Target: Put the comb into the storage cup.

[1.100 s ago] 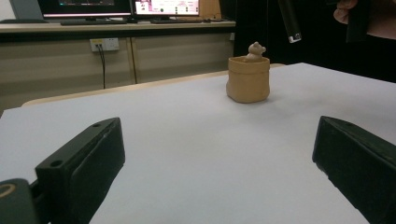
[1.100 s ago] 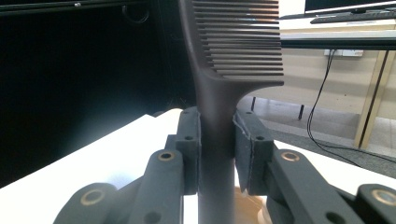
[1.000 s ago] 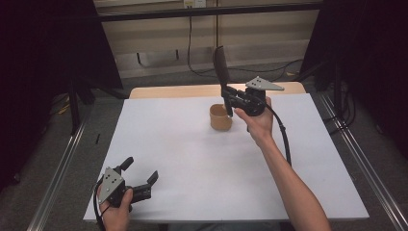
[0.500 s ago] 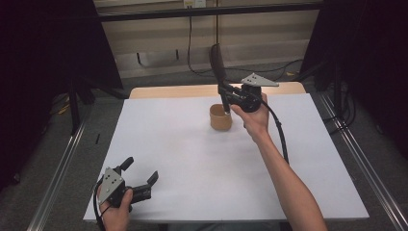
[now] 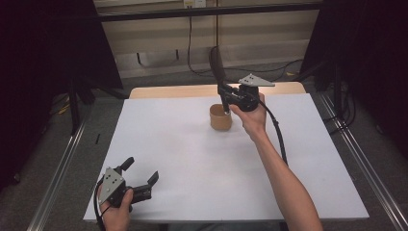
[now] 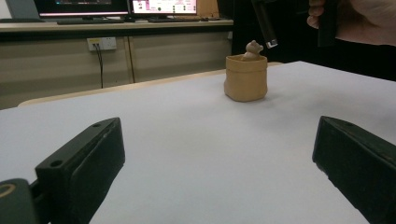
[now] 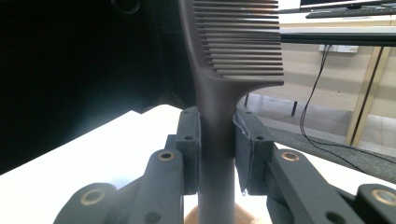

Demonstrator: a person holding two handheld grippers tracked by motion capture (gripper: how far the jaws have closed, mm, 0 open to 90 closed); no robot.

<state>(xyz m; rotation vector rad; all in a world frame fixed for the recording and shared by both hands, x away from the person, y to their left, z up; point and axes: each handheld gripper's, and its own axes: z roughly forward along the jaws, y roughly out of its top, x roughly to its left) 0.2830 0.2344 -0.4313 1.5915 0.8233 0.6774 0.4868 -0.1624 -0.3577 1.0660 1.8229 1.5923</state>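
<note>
My right gripper (image 5: 225, 92) is shut on the handle of a black comb (image 5: 216, 62), which stands nearly upright with its teeth on top. The handle's lower end hangs just above a small tan cup (image 5: 221, 118) at the table's far middle. In the right gripper view the two pads (image 7: 190, 140) clamp the comb (image 7: 233, 46) with the cup (image 7: 239, 217) below. My left gripper (image 5: 142, 169) rests open at the front left corner, nothing between its fingers. From the left gripper view (image 6: 219, 158), a small tan figure (image 6: 253, 47) pokes out of the cup (image 6: 245, 80).
A white sheet (image 5: 192, 163) covers the table, with a wooden strip (image 5: 173, 91) at its far edge. Metal rails (image 5: 62, 163) run along both sides. Cables hang by the back wall. A desk with monitors (image 6: 116, 7) stands beyond the table.
The right gripper has shifted slightly left with the comb, staying over the cup. The left gripper has not moved.
</note>
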